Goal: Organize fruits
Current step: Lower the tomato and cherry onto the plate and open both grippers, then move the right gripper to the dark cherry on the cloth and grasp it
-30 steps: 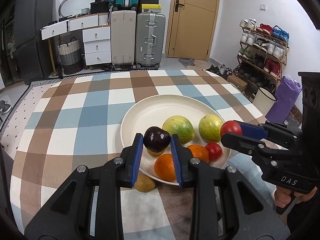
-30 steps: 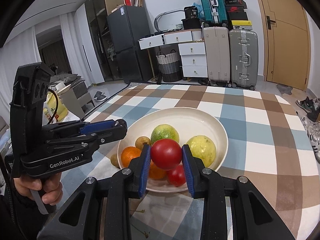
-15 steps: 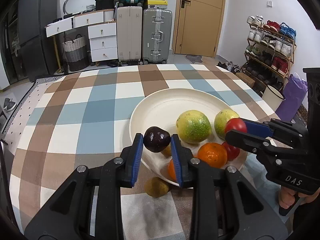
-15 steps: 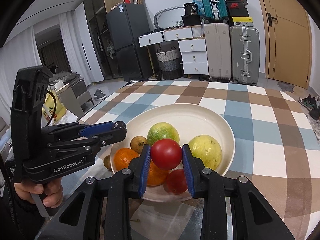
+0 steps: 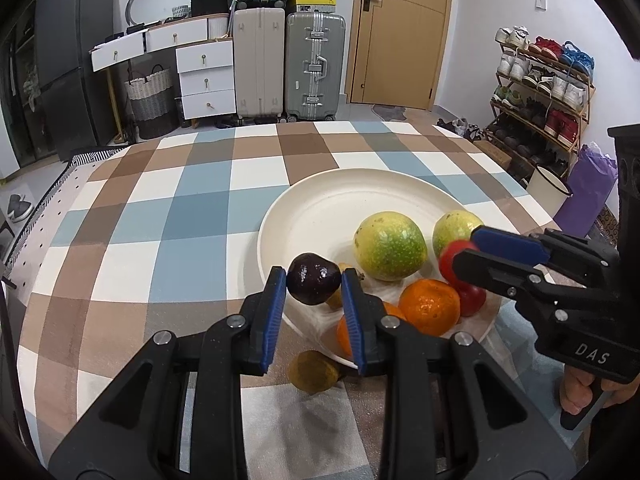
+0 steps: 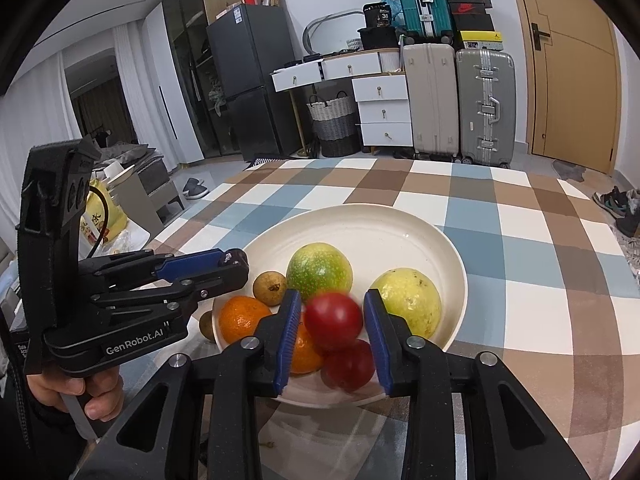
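Note:
My left gripper [image 5: 314, 284] is shut on a dark purple fruit [image 5: 314, 278] just above the near left rim of the cream plate [image 5: 320, 208]. My right gripper [image 6: 332, 320] has opened; the red tomato [image 6: 334, 320] sits blurred between its parted jaws, above the plate [image 6: 400, 228]. The plate holds a green fruit [image 6: 319, 266], a yellow-green fruit [image 6: 408, 300], oranges [image 6: 242, 318], a second tomato [image 6: 348, 364] and a small brown fruit [image 6: 270, 288]. Another brown fruit [image 5: 314, 371] lies on the cloth beside the plate.
The plate stands on a checked tablecloth [image 5: 168, 216]. Suitcases [image 5: 288, 64], white drawers [image 5: 204, 72] and a shoe rack [image 5: 540, 92] stand beyond the table. The right gripper body [image 5: 560, 292] is close on the right of the left one.
My right gripper's jaws have parted and the red tomato is dropping free between them. Both grippers moved closer over the plate. The left still grips the purple fruit.

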